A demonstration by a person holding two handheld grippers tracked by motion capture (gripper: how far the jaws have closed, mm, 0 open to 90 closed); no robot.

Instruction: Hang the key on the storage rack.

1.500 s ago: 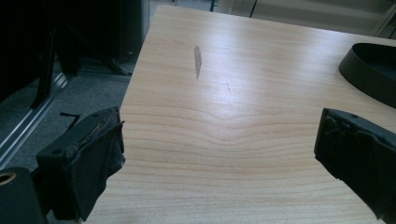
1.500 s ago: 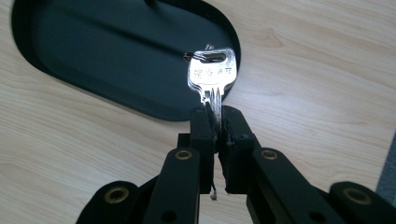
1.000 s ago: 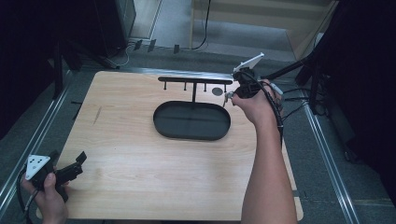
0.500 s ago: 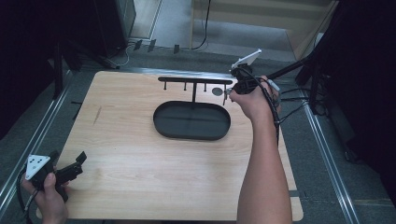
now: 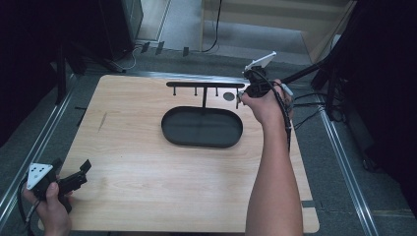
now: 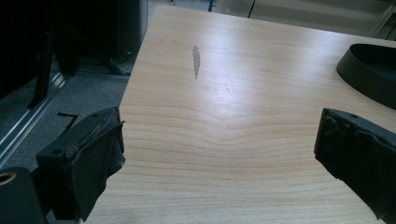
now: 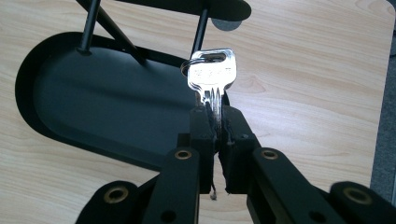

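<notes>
High view: right gripper (image 5: 241, 96) sits at the far right end of the black metal hook rack (image 5: 204, 85), which stands in a black oval tray (image 5: 202, 127) on the light wooden table (image 5: 147, 172); its fingers are too small here to judge. Left gripper (image 5: 81, 172) is at the near left table edge, well apart from the tray, fingers spread, holding nothing. Grey floor, metal rails and cables around the table. Left gripper view: the two black padded fingers (image 6: 95, 154) are wide apart above bare wood, a dark smudge (image 6: 196, 59) on the grain ahead, tray rim at far right. Right gripper view: fingers clamped together on the blade of a silver key (image 7: 212, 77), head up, ring through it, right by a rack peg (image 7: 201, 30) above the tray.
</notes>
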